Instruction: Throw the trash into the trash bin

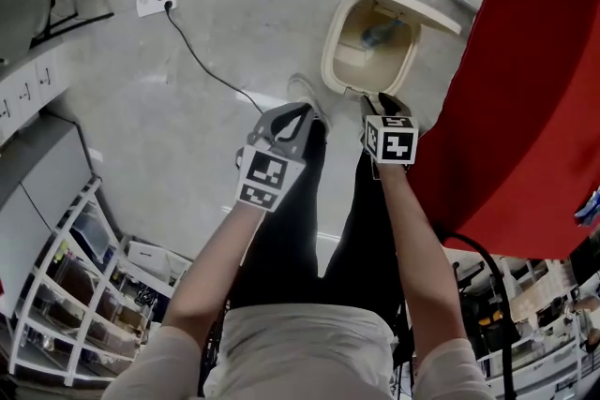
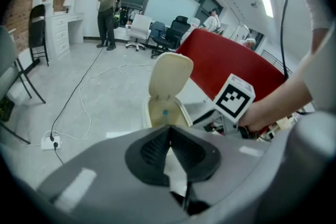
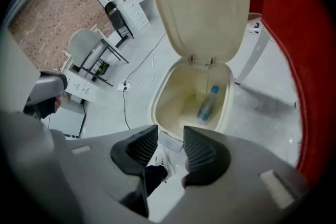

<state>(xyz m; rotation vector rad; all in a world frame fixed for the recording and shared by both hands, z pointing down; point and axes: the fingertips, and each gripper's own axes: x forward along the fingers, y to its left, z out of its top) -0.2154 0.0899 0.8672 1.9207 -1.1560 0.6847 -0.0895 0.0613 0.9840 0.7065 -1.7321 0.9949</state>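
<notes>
The cream trash bin (image 1: pixel 337 37) stands on the floor with its lid (image 1: pixel 417 5) thrown back. A clear plastic bottle with a blue cap (image 3: pixel 206 105) lies inside it, also seen from above as the bottle (image 1: pixel 380 35). My right gripper (image 3: pixel 170 134) hangs just above the bin's near rim (image 3: pixel 163 99), pointing steeply down, jaws open with nothing between them. In the head view this right gripper (image 1: pixel 380 100) sits at the bin's front edge. My left gripper (image 1: pixel 298 112) is to its left, over my leg; its pads (image 2: pixel 157 147) meet at the tip. A white patch shows behind them; I cannot tell what it is.
A red-covered table (image 1: pixel 525 108) rises right of the bin. A power strip (image 1: pixel 155 5) and its cable cross the floor at the back left. White shelves (image 1: pixel 66 295) stand at the lower left. My white shoe (image 1: pixel 305 94) is beside the bin. A person (image 2: pixel 108 8) and office chairs (image 2: pixel 168 34) are far off.
</notes>
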